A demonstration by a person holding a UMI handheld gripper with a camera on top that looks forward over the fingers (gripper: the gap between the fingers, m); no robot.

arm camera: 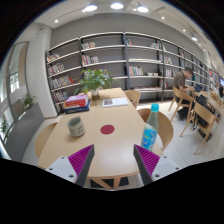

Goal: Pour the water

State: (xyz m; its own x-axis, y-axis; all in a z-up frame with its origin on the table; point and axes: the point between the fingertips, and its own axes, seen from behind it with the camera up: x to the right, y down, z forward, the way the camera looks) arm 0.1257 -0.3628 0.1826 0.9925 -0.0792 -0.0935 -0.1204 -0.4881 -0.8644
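1. While the gripper (pixel 113 160) is hanging above the near edge of the round wooden table (pixel 100 150), its fingers are standing wide apart, gripping nothing.
2. A blue water bottle (pixel 150 128) is standing upright beyond the right finger.
3. A green mug (pixel 76 126) is sitting beyond the left finger, beside a dark red coaster (pixel 107 129).
4. Bookshelves (pixel 120 62) are lining the far wall.

Bright ceiling lights (pixel 117 6), daylight from a side window (pixel 14 80), heavy fisheye bending, soft focus.
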